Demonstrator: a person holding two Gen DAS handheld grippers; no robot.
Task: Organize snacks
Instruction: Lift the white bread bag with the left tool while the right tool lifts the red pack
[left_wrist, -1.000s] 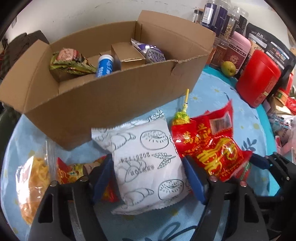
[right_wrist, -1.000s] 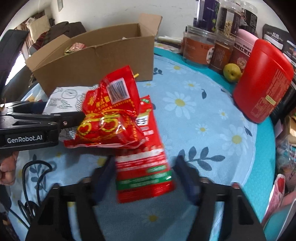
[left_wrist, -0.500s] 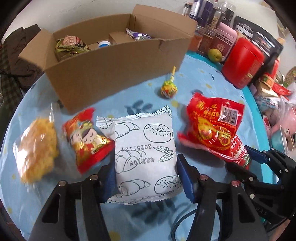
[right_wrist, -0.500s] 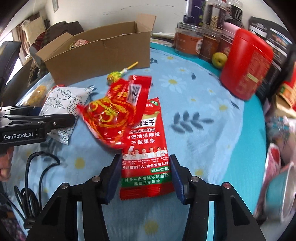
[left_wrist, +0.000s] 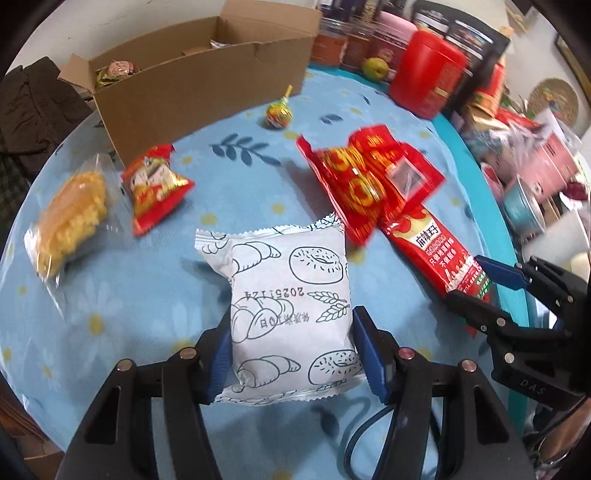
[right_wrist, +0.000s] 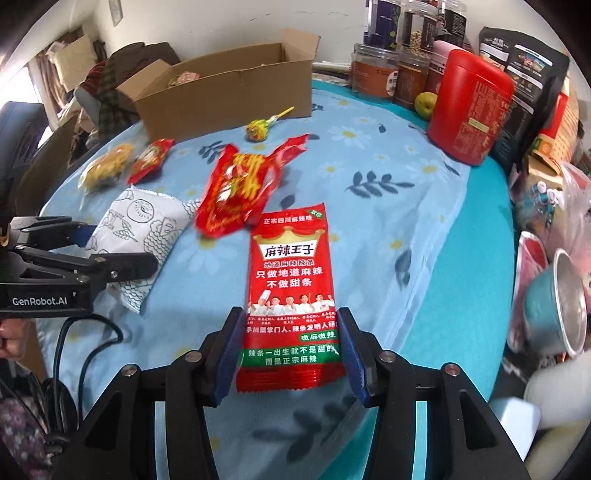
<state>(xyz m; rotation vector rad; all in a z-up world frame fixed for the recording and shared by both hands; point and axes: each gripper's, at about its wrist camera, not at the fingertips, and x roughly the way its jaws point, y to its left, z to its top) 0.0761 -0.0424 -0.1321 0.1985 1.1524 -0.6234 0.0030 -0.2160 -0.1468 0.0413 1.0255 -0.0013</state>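
white bread packet (left_wrist: 291, 310): clamped between the pads of the left tongs (left_wrist: 291, 354), near surface (left_wrist: 147, 288) edge. red spicy-strip packet (right_wrist: 291, 299): clamped at its lower end in the right tongs (right_wrist: 288, 356); both tongs' jaws have just been closing. crumpled red bag (right_wrist: 240, 188): loose, between the two. cardboard box (left_wrist: 199, 85): far side, open top, partly filled. advice: carry both packets high over the box's near wall, release inside. lollipop (left_wrist: 279, 114), small red packet (left_wrist: 155, 184), yellow snack bag (left_wrist: 70, 218) lie along the route; right edge crowded with jars, red canister (right_wrist: 469, 107).
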